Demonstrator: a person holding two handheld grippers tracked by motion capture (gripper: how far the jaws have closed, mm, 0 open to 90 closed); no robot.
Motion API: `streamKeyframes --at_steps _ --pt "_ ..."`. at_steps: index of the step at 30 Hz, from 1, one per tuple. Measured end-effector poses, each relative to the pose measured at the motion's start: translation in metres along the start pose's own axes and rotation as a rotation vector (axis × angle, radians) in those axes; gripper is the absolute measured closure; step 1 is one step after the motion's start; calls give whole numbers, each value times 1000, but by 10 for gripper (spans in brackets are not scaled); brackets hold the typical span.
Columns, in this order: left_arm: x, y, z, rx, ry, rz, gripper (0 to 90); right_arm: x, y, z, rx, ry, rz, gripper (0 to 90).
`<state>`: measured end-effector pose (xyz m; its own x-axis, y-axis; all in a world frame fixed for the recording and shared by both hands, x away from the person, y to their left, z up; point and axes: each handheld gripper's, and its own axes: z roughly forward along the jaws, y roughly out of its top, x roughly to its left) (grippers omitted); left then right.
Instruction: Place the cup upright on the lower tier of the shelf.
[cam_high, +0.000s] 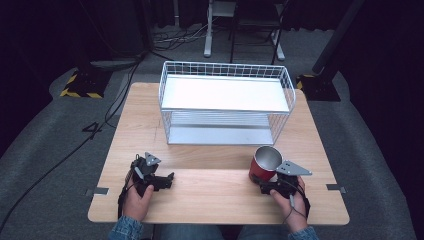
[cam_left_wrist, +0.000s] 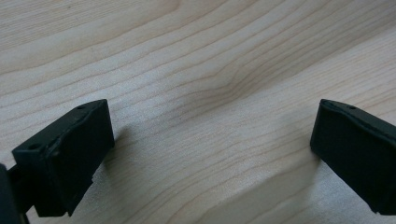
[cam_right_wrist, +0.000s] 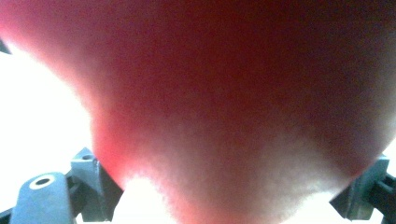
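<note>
- So there's a white wire basket (cam_high: 226, 102) at the far-middle of the wooden table (cam_high: 215, 192), with a white shelf panel across the top and a lower level under it. Can't spot anything sitting in it on either level.
- Other container is a red cup (cam_high: 264, 164) with a shiny metal inside, standing upright near the front right of the table, well clear of the basket. From the high view the inside looks bare.
- Right gripper (cam_high: 272, 184) is right up against the near side of the cup. In its own view the red cup wall (cam_right_wrist: 224, 93) is blurred and jammed right up to the lens, with the jaws at its lower left and lower right, hugging it. Looks clamped on the cup.
- Left gripper (cam_high: 167, 180) rests low over the front left of the table, jaws spread wide apart, just bare wood (cam_left_wrist: 205, 93) between them, holding nothing.
- The high view gives you the basket and the cup's open top; the right gripper view gives the cup's red wall up close; the left gripper view gives the wood grain.
</note>
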<state>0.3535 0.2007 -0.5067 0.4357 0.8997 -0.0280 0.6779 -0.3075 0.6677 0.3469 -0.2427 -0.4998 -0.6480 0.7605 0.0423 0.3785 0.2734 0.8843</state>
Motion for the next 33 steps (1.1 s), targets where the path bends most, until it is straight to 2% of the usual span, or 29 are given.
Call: streamKeyframes --at_steps 9,11,17,23,29,33 --pt "0 0 0 0 0 0 0 -1 0 0 -36 5 10 138" --pt "0 0 0 0 0 0 0 0 0 0 -61 8 12 126" --pt "0 0 0 0 0 0 0 3 0 -1 -78 -18 -1 132" --pt "0 0 0 0 0 0 0 3 -1 -2 -118 -13 3 141" --pt "0 0 0 0 0 0 0 6 0 0 -121 -25 -17 146" --pt "0 0 0 -1 1 -1 0 6 0 0 -157 -36 -15 150"
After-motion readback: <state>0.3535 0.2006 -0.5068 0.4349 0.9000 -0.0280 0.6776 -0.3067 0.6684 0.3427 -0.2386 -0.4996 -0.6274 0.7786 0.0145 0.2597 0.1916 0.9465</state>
